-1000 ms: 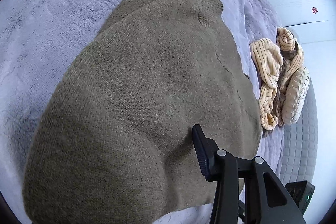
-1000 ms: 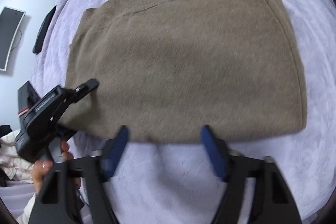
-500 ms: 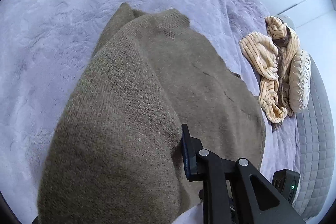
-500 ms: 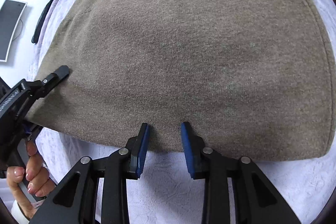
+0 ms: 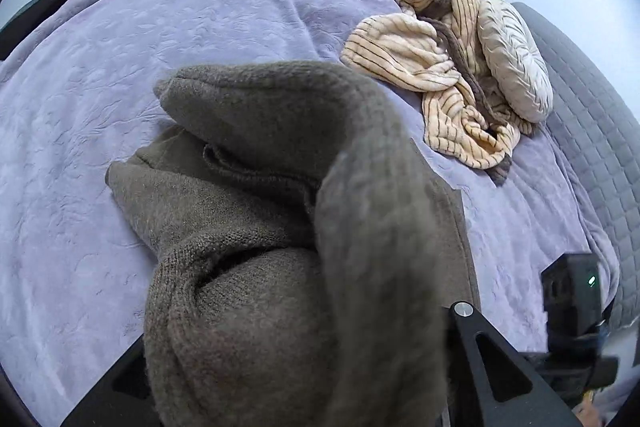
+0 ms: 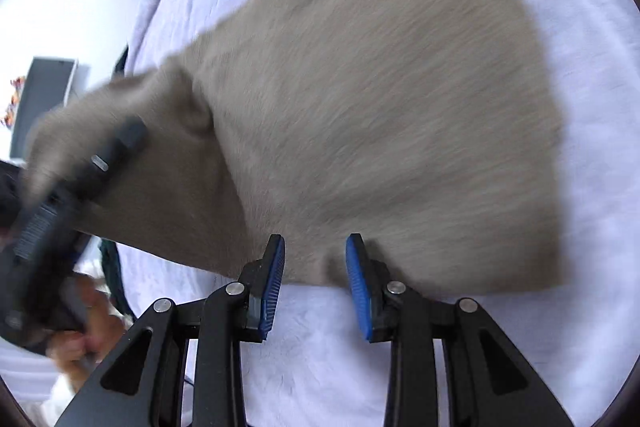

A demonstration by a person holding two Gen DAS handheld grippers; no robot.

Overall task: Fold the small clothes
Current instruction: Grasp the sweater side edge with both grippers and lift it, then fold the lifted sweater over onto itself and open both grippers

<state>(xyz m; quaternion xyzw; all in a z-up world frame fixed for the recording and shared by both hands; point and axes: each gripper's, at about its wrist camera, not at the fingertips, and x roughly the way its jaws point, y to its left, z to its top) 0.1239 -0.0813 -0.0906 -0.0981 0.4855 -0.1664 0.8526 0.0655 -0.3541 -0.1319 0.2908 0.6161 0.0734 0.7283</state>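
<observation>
Two grippers work one brown knit sweater [image 6: 380, 115] on a bed covered by a lilac blanket [image 5: 100, 75], and the fold turns on how the lifted corner lies against the flat body. Most of the sweater is spread on the blanket, its hem running crosswise just ahead of the right gripper [image 6: 315, 267]; its length runs away from that gripper toward the far side of the bed. That gripper's blue-padded jaws stand apart, straddling the hem edge with cloth between them but not pinched, so it is holding nothing yet. The left gripper [image 6: 116, 151] is at the garment's near left corner, raised off the bed with knit draped over it; in its own view the cloth hangs bunched right across the lens and hides the fingertips, so the jaws cannot be seen directly, though the raised cloth suggests they are clamped on it. Judging from this, the left hand is the one placed to carry its corner across the body toward the right side, while the right is nearer the hem and could pin or grasp it. Beyond the sweater, well apart, lie a striped cream garment [image 5: 424, 67] and a round pillow [image 5: 514, 61].
</observation>
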